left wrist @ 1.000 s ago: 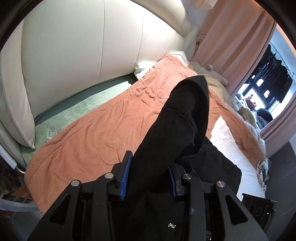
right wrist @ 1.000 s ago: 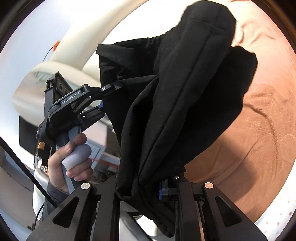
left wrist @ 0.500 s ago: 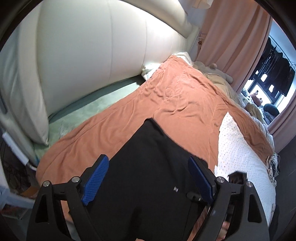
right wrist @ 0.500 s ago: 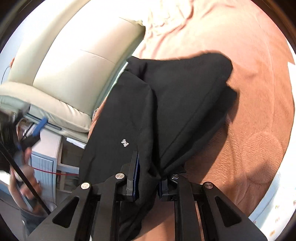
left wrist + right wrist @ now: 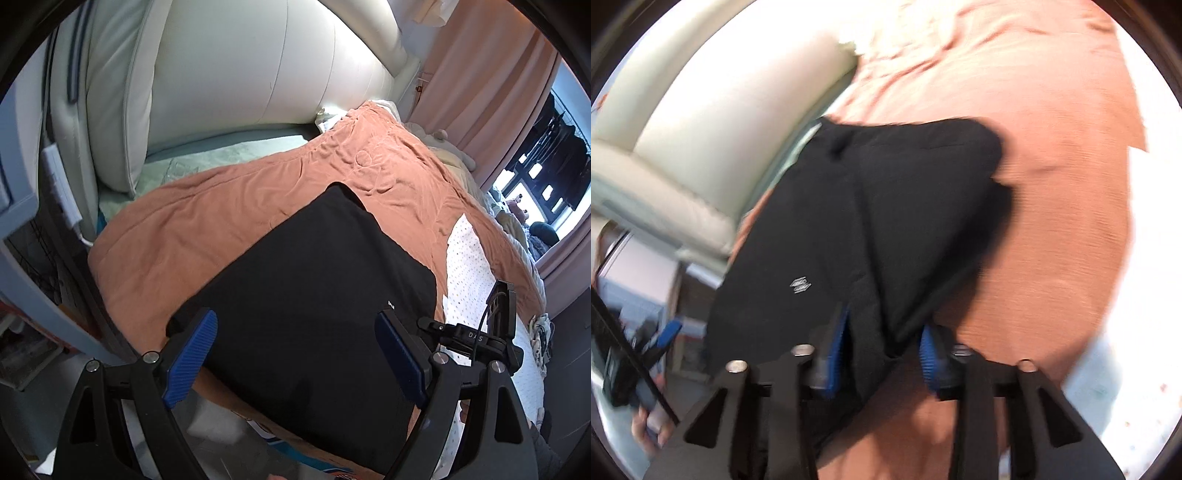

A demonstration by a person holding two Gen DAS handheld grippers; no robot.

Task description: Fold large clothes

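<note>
A black garment (image 5: 314,288) lies spread on the orange blanket (image 5: 207,229) at the near corner of the bed, with a small white logo on it. My left gripper (image 5: 295,350) is open and empty, its blue pads wide apart just above the garment's near edge. In the right wrist view the garment (image 5: 879,221) lies folded over itself. My right gripper (image 5: 882,354) has its jaws parted, with a fold of the black cloth still between the blue pads. That view is blurred. The right gripper also shows in the left wrist view (image 5: 476,336).
A cream padded headboard (image 5: 240,74) rises behind the bed. A white dotted sheet (image 5: 469,266) lies to the right of the blanket. Pink curtains (image 5: 476,81) hang at the far right. The bed's near edge drops to the floor, with a bedside unit (image 5: 22,236) at left.
The garment came down from hanging in both grippers to lying on the blanket. My left gripper let go and drew back. My right gripper's jaws have parted around the cloth.
</note>
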